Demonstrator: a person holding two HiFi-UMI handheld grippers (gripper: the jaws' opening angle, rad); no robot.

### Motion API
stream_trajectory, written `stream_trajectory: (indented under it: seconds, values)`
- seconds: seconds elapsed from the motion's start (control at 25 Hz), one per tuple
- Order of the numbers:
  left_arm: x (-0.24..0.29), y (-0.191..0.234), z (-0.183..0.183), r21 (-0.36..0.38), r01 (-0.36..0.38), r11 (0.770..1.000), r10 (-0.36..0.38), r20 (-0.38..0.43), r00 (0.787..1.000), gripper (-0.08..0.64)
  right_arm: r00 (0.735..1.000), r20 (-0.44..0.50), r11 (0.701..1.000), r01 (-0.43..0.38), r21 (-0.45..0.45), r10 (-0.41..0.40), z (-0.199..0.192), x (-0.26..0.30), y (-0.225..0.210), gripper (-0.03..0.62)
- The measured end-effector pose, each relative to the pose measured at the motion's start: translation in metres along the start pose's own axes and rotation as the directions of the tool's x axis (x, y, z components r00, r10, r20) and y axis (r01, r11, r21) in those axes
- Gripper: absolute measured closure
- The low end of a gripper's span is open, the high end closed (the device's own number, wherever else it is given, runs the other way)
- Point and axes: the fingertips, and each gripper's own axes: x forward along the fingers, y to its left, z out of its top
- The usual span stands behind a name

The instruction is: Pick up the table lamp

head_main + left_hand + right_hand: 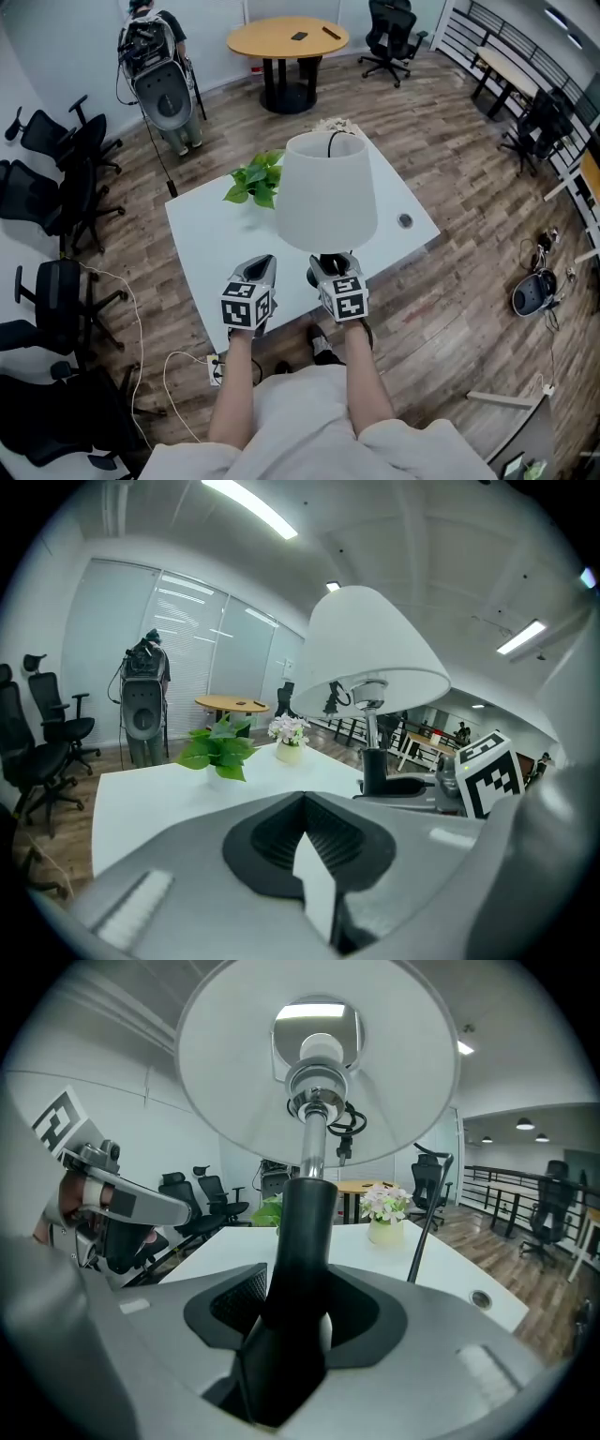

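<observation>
Head view: white rectangular table (206,234) on wood-plank floor (450,309), black office chairs (56,197) left, round wooden table (286,37) far. Right gripper (330,264) clamps the white-shaded table lamp (328,192) by its black stem at the table's near edge. Left gripper (259,268) has its jaws together, empty.

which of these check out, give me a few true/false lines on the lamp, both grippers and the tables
1. The right gripper is shut on the table lamp's black stem. True.
2. The left gripper grips the shade. False: it holds nothing and sits beside the right one.
3. A green plant stands on the white table. True.
4. The round wooden table is bare. False: two small dark things lie on it.
</observation>
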Motion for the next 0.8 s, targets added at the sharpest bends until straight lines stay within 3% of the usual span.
stream_trajectory:
  seconds: [0.52,0.8]
  values:
    - [-0.054,-0.019,-0.052,-0.015,0.074,0.997,-0.074,-0.03,0.997,0.56,0.994,0.024,0.994,0.105,0.041,-0.106,-0.049,-0.055,0.049,0.376]
    - [-0.079,-0.02,-0.086,-0.049,0.079,0.996,-0.08,-0.027,0.996,0.56,0.993,0.046,0.994,0.106,0.015,-0.107,-0.068,-0.074,0.08,0.376]
